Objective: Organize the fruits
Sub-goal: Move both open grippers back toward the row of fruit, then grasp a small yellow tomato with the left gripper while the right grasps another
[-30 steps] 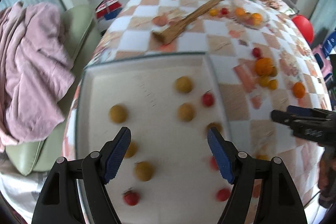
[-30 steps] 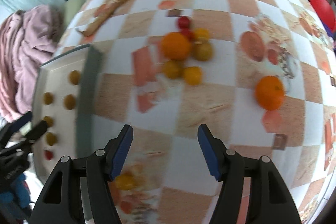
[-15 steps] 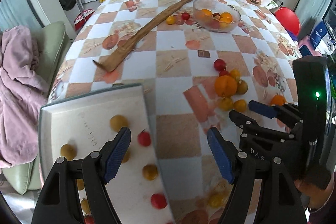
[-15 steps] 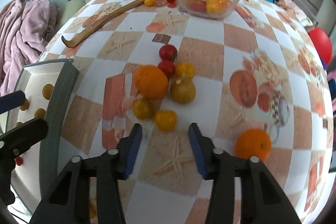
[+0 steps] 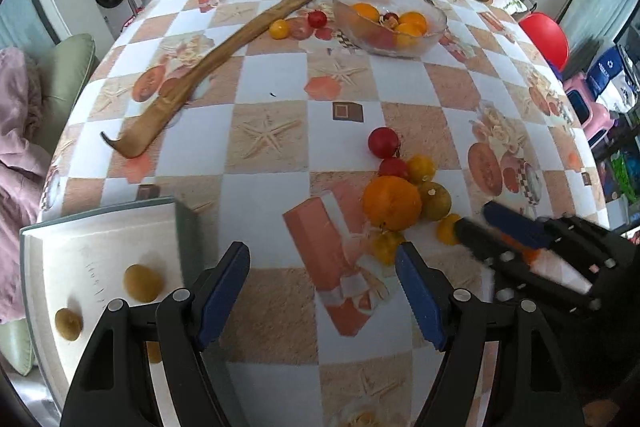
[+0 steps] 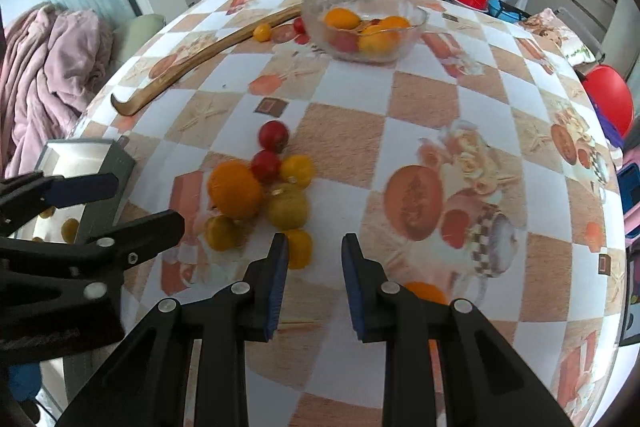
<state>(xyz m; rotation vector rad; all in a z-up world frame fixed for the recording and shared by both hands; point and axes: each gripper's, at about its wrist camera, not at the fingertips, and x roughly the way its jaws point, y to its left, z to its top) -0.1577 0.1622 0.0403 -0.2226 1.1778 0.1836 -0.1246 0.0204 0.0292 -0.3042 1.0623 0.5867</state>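
A cluster of fruit lies mid-table: a large orange [image 5: 392, 202] [image 6: 235, 190], two red tomatoes [image 5: 383, 142] [image 6: 273, 135], and small yellow fruits [image 6: 298, 247]. My left gripper [image 5: 322, 293] is open and empty, hovering between the white tray [image 5: 100, 227] and the cluster. My right gripper [image 6: 314, 259] is open with a narrow gap, empty, just right of a small yellow fruit at the cluster's near edge. It also shows in the left wrist view [image 5: 478, 227]. The tray holds several small brownish fruits [image 5: 143, 283].
A glass bowl [image 5: 390, 19] [image 6: 362, 21] with oranges and tomatoes stands at the far side. A long curved wooden piece [image 5: 224, 55] lies diagonally at left. A lone orange [image 6: 426, 293] sits under my right finger. A pink blanket [image 6: 52, 67] hangs off the left edge.
My left gripper has swung from above the tray to the right toward the fruit cluster. My right gripper has moved in close to the cluster and its jaws have narrowed.
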